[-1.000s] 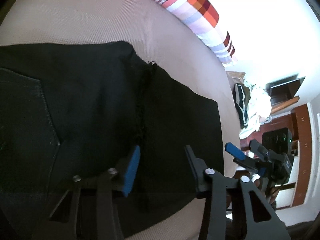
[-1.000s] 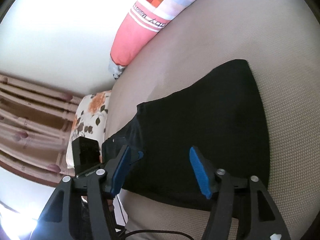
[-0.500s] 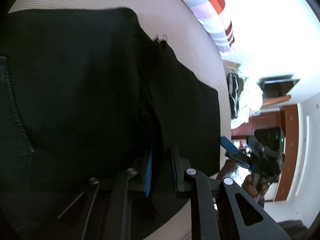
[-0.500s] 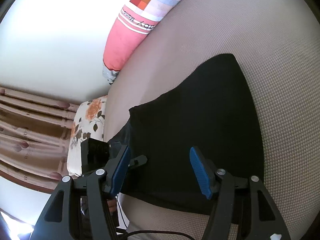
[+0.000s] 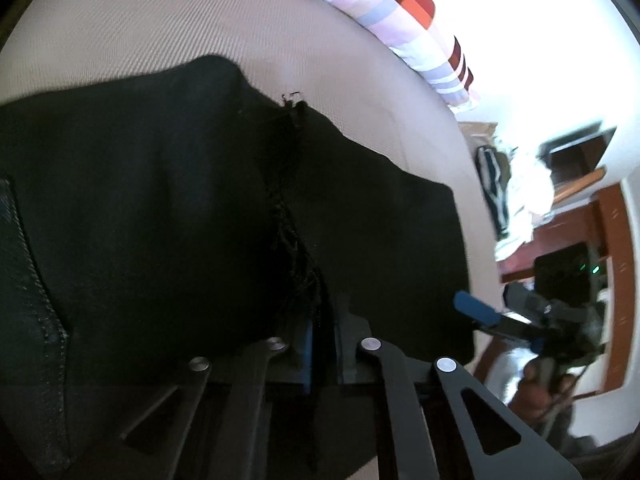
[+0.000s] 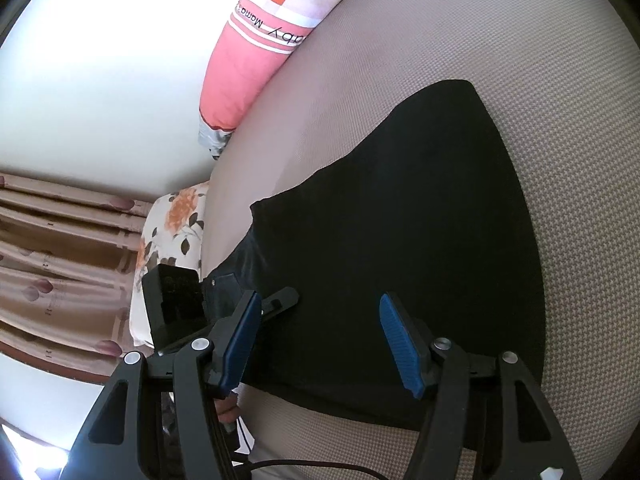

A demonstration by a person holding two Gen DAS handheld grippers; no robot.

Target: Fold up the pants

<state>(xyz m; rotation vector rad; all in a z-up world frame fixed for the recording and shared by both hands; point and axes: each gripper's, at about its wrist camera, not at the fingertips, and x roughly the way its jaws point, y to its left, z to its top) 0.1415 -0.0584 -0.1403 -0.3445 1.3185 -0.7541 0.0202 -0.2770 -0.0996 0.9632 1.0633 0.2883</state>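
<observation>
Black pants [image 5: 160,200] lie spread on a beige mattress [image 5: 160,32], with a frayed seam running down their middle in the left wrist view. My left gripper [image 5: 322,332] is shut on the fabric right at that frayed edge, near the pants' front border. In the right wrist view the pants [image 6: 400,220] fill the centre, and my right gripper [image 6: 320,332] hovers open above their near edge with nothing pinched. The left gripper [image 6: 286,296] shows there at the pants' left side. The right gripper [image 5: 500,320] appears at the pants' right corner in the left wrist view.
A pink and striped bolster pillow [image 6: 248,60] lies along the far edge of the mattress [image 6: 540,60]. A floral pillow [image 6: 172,232] and brown curtains [image 6: 60,260] are at the left. Beyond the bed's right side stand wooden furniture and a heap of clothes [image 5: 516,184].
My left gripper's jaws came together onto the frayed seam of the pants while moving in closer over the fabric. The right gripper stayed open and nearly still.
</observation>
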